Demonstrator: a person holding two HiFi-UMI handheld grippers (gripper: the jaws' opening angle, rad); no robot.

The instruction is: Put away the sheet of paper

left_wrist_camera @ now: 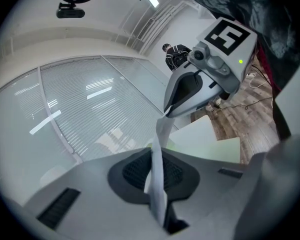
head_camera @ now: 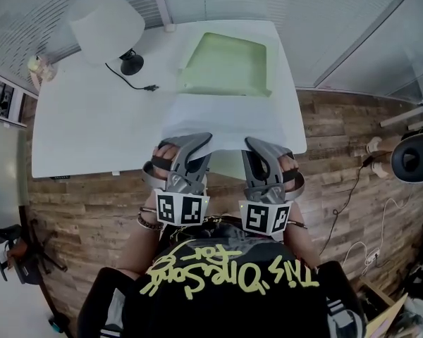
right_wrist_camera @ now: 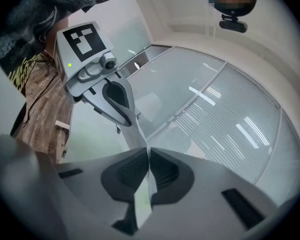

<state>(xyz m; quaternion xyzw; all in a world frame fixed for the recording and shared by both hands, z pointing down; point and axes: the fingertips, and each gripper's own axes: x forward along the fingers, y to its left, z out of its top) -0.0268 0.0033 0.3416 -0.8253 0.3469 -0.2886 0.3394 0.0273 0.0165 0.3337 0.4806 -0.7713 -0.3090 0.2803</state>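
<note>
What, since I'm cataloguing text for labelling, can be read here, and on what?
"This One Song for": yellow script on the black shirt, upside down in the head view; the middle words are uncertain.
Marker cubes: square patterns only, no letters.
Nothing else is readable.

The sheet of paper is thin, white and matt. The left gripper and right gripper are smooth matt grey plastic, and their jaws carry darker, finely ribbed pads. The bench is smooth and white with a dull sheen. Toward 12 o'clock on it, the tray looks like smooth pale green plastic. At 10 o'clock the lamp shade is matt white. The floor is brown, grained wood plank.
</note>
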